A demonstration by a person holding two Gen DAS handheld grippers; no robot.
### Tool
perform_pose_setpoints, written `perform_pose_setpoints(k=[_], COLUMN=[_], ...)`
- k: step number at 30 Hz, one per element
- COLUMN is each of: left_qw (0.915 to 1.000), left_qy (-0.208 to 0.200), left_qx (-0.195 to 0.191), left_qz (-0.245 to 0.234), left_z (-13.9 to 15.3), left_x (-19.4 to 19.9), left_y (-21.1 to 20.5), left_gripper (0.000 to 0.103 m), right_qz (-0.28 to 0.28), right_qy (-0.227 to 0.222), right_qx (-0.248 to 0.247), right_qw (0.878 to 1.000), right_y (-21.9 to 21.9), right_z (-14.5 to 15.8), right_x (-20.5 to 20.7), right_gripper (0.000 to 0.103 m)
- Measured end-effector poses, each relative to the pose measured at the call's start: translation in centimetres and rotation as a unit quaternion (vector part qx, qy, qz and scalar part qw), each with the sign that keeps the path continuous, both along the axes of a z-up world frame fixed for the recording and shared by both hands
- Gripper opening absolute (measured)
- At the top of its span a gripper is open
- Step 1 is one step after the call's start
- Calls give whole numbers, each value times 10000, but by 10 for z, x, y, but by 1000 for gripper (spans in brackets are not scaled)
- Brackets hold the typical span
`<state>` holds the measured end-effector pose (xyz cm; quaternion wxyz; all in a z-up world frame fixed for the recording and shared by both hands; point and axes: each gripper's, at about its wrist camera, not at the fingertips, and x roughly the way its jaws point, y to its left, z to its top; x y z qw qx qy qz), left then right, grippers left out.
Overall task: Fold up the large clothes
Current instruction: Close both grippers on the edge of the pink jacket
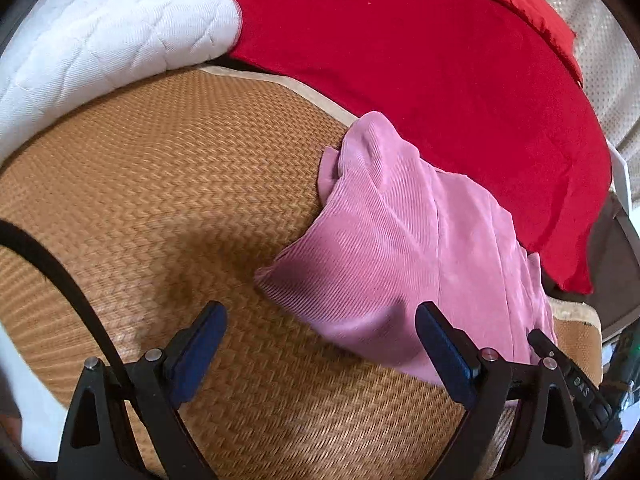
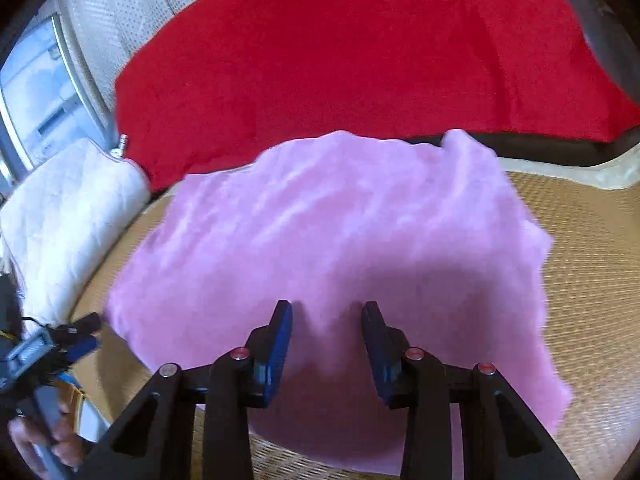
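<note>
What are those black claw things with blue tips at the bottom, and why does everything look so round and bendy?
Those claws are grabbing tools, and a person holds one in each hand. Each tool has a small camera that looks out along its two fingers, and its lens bends the picture into a ball shape. One picture comes from the left gripper, the other from the right gripper. Both look down at a woven mat where a pink garment lies, waiting to be folded. Behind it are a red blanket and a white quilt. The left gripper is wide open and holds nothing. The right gripper's jaws are apart over the pink garment, not clamped on it.
</note>
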<state>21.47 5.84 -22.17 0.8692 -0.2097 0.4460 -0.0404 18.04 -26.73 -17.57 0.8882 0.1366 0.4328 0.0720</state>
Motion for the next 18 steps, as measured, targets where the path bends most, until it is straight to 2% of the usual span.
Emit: perform_pose_setpoints(k=[2, 4, 8, 10, 11, 12, 15, 18], left_qw=[9993, 9962, 9953, 9950, 9957, 9954, 9938, 9950], left_qy=[85, 117, -251, -371, -318, -274, -320, -661], left_qx=[-356, -860, -932, -928, -859, -904, -1049, -640], left_qz=[-8, -21, -40, -88, -109, -178, -200, -383], left_z=[-9, -20, -26, -28, -30, -32, -31, -6], left_x=[10, 19, 29, 32, 35, 38, 44, 44], left_y=[-3, -5, -12, -17, -21, -23, -30, -51], left_gripper=[95, 95, 95, 81, 58, 48, 35, 29], right_qz=[99, 186, 101, 90, 94, 108, 128, 184], right_qy=[-89, -54, 322, 583, 634, 694, 809, 827], right_qx=[117, 378, 752, 897, 1010, 1113, 1407, 1460], right_qw=[9998, 9991, 9966, 9942, 9928, 9913, 9867, 9856], right_y=[8, 10, 7, 4, 0, -3, -11, -15], right_z=[2, 2, -15, -27, -29, -30, -36, -37], right_x=[2, 6, 19, 27, 28, 29, 31, 30], right_gripper=[38, 30, 24, 23, 23, 23, 23, 22])
